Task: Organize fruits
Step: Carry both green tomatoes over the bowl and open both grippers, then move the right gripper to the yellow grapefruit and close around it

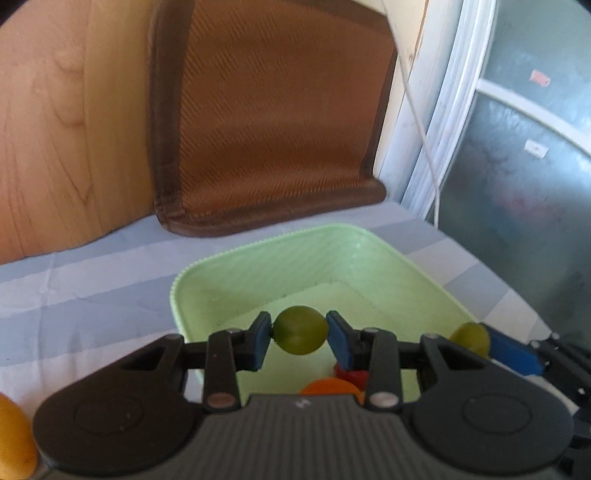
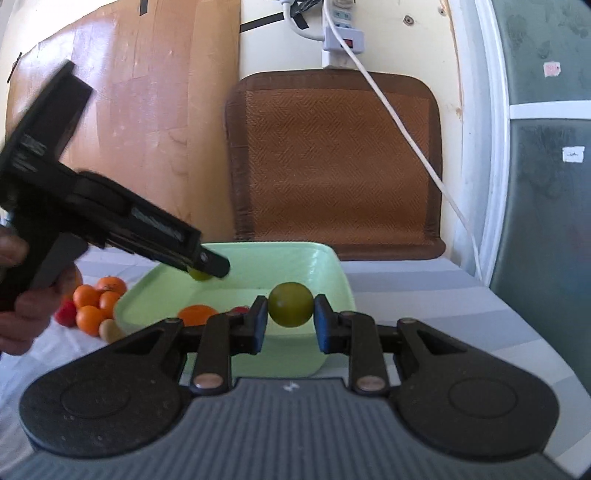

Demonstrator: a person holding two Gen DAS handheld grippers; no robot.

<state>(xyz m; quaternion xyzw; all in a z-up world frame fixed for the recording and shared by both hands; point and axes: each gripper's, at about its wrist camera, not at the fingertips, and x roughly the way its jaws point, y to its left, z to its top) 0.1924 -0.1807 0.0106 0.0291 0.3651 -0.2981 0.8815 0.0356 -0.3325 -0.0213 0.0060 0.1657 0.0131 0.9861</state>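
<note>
Looking like a lived-in home, not a lab or shop. Showing a striped cloth (image 2: 424, 295) covering a table, a woven mat (image 2: 332, 166) leaning on a cream wall beside a wooden board (image 2: 140, 122), a power strip (image 2: 341, 33) trailing its white cord (image 2: 406, 136), a frosted window (image 2: 546, 192) closing the side.

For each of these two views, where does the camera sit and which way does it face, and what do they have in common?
Left wrist: sits on the left gripper, looking along its fingers over the green tray toward a brown mat; the fingers clamp a green fruit.
Right wrist: sits on the right gripper, facing the same tray and mat; its own green fruit is clamped, and the person's left hand shows.
Shared: tray, mat, orange fruit inside, and each other's gripper.
</note>
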